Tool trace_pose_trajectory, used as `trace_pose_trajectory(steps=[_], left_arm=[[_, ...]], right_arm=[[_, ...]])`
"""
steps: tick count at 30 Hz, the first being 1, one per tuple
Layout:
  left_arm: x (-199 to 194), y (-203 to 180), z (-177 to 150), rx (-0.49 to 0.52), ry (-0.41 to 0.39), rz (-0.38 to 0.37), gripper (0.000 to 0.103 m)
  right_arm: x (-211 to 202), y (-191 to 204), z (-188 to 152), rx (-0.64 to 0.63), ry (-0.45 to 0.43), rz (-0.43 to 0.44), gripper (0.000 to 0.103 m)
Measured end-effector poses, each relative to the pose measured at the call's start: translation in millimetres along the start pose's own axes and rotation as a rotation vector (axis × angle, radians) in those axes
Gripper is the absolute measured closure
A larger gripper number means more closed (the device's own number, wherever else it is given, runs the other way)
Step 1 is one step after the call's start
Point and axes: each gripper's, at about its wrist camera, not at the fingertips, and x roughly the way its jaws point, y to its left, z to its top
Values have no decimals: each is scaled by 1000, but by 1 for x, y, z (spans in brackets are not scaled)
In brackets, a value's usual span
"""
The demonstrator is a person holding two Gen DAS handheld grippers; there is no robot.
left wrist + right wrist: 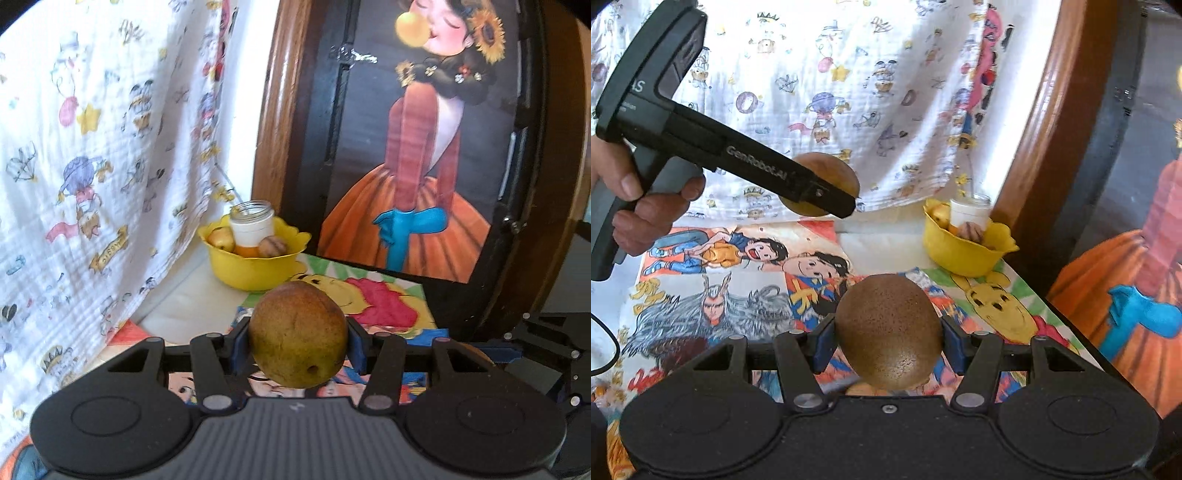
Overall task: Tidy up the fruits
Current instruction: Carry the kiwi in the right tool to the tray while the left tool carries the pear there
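Note:
My left gripper (298,341) is shut on a yellow-green pear (298,334) and holds it above the cartoon-printed table cover. In the right wrist view the left gripper (827,195) shows at the upper left with that pear (836,171) between its fingers. My right gripper (888,341) is shut on a brown round fruit (888,330). A yellow bowl (255,271) stands at the back by the wall, also in the right wrist view (964,254). It holds a pale apple (221,238), an orange fruit, a walnut-like fruit (272,246) and a jar (253,221).
A patterned white cloth (92,147) hangs on the left. A wood-framed picture of a girl (424,147) stands on the right, close behind the bowl. Another fruit (866,389) lies just under my right gripper. My right gripper's body shows at the left wrist view's right edge (546,339).

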Motion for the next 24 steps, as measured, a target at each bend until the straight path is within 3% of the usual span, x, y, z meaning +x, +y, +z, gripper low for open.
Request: trace_pose_trajectory(steps=[12,24], left_arm=[[-28,-42,-45,-32,24,-73,47],[-55,-72,-105,-52,28,-102,47]], right_arm=[[-49,-2,-62,100,27,-70,43],[-59,4,-116,160,40,-68,43]])
